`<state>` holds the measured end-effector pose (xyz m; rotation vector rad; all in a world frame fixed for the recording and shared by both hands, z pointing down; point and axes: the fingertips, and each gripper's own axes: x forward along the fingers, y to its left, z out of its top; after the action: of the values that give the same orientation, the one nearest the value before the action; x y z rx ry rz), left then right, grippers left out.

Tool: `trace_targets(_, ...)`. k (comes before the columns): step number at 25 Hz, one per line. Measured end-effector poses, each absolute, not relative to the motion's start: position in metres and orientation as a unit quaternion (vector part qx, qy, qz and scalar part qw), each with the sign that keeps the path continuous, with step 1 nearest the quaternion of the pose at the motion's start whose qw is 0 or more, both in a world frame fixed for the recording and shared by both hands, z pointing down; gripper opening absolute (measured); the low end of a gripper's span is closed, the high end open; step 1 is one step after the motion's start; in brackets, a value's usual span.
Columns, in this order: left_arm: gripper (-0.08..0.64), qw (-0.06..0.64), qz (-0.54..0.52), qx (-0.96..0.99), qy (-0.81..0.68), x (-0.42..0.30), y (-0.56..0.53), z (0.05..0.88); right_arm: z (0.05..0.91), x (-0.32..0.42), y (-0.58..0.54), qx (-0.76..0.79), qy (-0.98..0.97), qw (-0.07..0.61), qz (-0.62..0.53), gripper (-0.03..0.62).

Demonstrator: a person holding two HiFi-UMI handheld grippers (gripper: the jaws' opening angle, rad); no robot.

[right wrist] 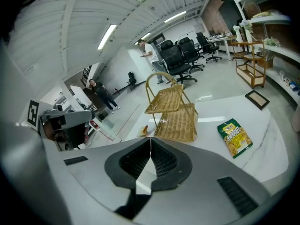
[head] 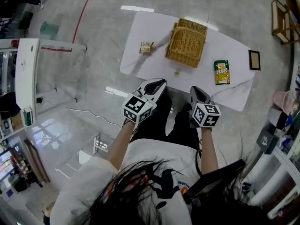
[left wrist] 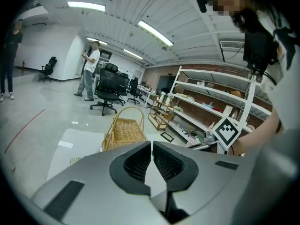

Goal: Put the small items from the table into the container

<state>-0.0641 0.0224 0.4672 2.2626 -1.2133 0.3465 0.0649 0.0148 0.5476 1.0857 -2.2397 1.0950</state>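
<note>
A wicker basket [head: 185,42] with a handle stands on the white table [head: 140,32]. A small yellowish snack packet [head: 146,47] lies to its left and a green-and-yellow packet [head: 221,72] to its right. A tiny item [head: 176,71] sits near the table's front edge. My left gripper [head: 161,82] and right gripper [head: 194,89] hover side by side just short of that edge, both shut and empty. The left gripper view looks past shut jaws at the basket [left wrist: 124,130]. In the right gripper view the basket [right wrist: 176,114] and the green packet [right wrist: 234,137] lie ahead.
A black-framed plaque [head: 254,60] lies at the table's right end. Shelving [head: 21,78] stands to the left and a wooden rack [head: 283,13] at the far right. Office chairs [left wrist: 105,86] and people stand far off across the polished floor.
</note>
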Motion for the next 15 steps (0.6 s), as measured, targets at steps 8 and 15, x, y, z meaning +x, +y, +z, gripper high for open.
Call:
trace_targets(8, 0.023, 0.297, 0.156, 0.85, -0.405, -0.083, 0.004, 0.535, 0.618, 0.049, -0.006, 0.397, -0.787, 0.253, 0.399, 0.015)
trace_targets(15, 0.023, 0.298, 0.175, 0.861, -0.373, -0.092, -0.012, 0.581, 0.68, 0.027, -0.002, 0.372, -0.779, 0.311, 0.399, 0.015)
